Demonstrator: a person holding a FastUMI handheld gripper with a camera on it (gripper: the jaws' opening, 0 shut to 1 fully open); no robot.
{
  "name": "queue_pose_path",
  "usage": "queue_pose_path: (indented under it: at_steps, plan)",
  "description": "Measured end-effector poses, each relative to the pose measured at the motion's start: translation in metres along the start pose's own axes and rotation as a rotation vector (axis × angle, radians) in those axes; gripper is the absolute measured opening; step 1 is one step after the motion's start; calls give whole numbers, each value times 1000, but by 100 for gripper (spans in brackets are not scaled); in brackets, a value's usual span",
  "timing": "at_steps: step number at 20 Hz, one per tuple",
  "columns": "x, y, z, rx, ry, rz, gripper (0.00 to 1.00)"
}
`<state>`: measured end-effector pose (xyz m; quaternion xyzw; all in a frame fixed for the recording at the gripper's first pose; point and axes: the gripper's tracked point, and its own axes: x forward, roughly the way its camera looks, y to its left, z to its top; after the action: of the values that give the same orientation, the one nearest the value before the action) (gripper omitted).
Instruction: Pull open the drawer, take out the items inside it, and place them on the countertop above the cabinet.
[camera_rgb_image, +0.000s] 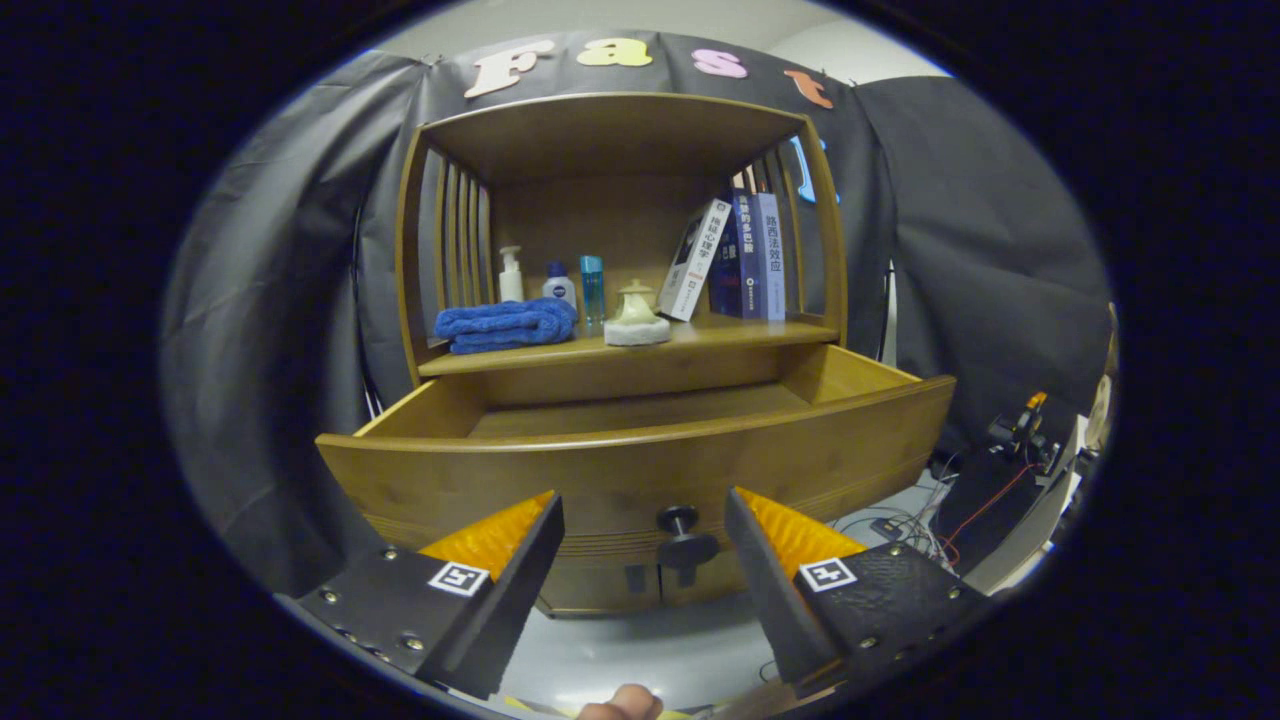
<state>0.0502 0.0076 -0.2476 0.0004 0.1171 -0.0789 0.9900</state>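
Drawer (640, 470) stands pulled well out of the cabinet, so the first step of the task looks done. Nearest the camera, the tool (645, 545) has its two fingers spread wide apart and holds nothing; the gap between them frames the dark round knob (678, 522) on the drawer front, which sits just ahead of the fingertips and apart from both. A fingertip of the person (622, 703) shows below the tool.

Past the knob, the curved wooden front rises and blocks most of the drawer's inside. The strip of drawer floor visible near the back wall looks bare, but what lies closer to the front cannot be seen from this low angle, so whether items remain inside cannot be told.

Above the drawer lies the bench (720, 338), the cabinet's countertop. It carries a folded blue towel (506, 326), a white pump bottle (511, 275), a small white bottle with a blue label (560, 284), a slim blue bottle (592, 288), a pale lidded pot (637, 310) on a round white base, and books (740, 255) leaning toward the right wall. Whether any of these came from the drawer cannot be judged.

As a judgement, what is left is to lift the tool over the front edge, check the drawer's contents, and move anything found up to the bench.
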Motion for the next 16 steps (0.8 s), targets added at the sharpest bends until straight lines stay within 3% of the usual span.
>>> queue_pose_path:
  at_steps: [16]
  plan:
    - [34,14,-15,-35,23,59,99]
